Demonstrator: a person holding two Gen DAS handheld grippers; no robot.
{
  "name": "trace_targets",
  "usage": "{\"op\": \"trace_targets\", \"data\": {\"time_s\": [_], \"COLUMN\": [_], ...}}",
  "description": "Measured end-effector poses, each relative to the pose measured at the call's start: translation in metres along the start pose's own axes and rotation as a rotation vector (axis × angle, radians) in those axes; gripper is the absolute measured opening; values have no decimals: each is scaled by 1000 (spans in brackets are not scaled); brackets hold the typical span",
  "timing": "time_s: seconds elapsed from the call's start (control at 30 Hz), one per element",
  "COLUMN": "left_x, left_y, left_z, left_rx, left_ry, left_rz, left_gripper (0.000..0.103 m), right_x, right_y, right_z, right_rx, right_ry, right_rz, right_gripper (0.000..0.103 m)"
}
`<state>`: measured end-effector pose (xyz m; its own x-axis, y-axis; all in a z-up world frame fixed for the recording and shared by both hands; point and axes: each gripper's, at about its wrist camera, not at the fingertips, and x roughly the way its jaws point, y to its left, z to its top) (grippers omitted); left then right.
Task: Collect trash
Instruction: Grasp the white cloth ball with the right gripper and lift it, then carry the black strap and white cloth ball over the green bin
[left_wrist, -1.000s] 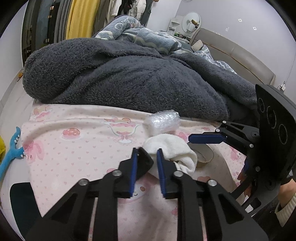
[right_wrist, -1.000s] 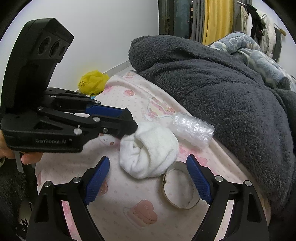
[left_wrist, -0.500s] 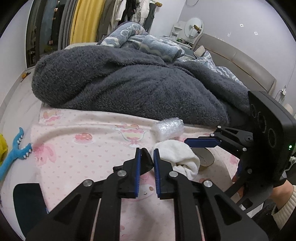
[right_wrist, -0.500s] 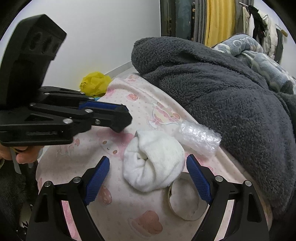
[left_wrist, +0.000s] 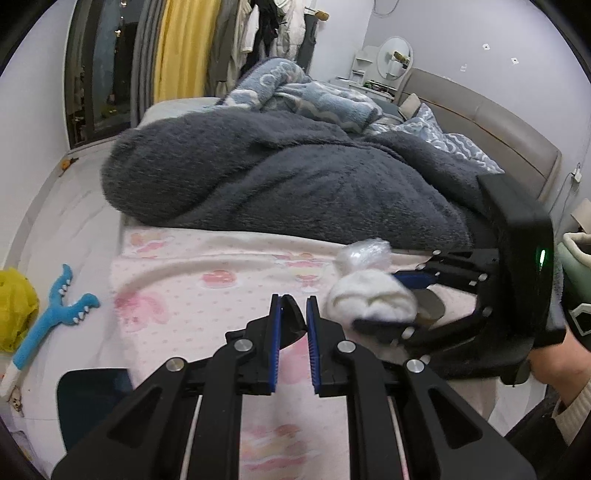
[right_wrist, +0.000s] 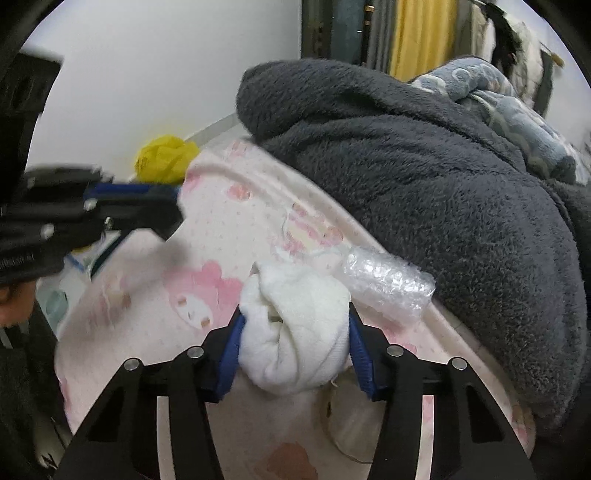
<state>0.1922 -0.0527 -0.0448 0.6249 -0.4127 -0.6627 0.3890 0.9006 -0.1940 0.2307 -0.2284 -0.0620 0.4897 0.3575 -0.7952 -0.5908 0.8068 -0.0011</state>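
Now my right hand-held gripper (right_wrist: 294, 332) pinches the white sock bundle (right_wrist: 295, 328) on the pink bedsheet (right_wrist: 221, 229), beside the bubble wrap roll (right_wrist: 388, 286); my left hand-held gripper (left_wrist: 293, 306) hangs nearly pressed together, holding nothing.

Home bedroom.
Bed (left_wrist: 207, 291) with grey fleece blanket (left_wrist: 295, 184); padded headboard (left_wrist: 491, 122) behind it, hanging clothes (left_wrist: 266, 33) beyond.

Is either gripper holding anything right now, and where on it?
The right gripper clamps the rolled white fluffy sock bundle across its middle, one pad on each side. The left gripper holds nothing; its jaws are nearly closed over the pink patterned sheet.
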Motion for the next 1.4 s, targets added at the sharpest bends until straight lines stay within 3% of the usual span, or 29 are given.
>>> {"op": "trace_targets", "data": {"time_s": [0.2,0.73,0.97,1.4], "left_x": [-14,-54,-63,-71], "left_y": [22,88,120,181], "left_z": [-6,-25,-41,-86], "left_rx": [-13,-86,-136,-264], "left_ry": [-9,-23,10,99], "left_rz": [62,187,228,281], "left_gripper": [15,15,15,15], "right_x": [-8,-13,-12,-1], "right_y": [-6,25,51,125], "right_z": [20,61,76,106], "right_rx": [112,286,284,169], "right_ry": [-36,-83,-99,-105], "right_rz": [31,120,135,217], "right_gripper": [52,52,52,52]}}
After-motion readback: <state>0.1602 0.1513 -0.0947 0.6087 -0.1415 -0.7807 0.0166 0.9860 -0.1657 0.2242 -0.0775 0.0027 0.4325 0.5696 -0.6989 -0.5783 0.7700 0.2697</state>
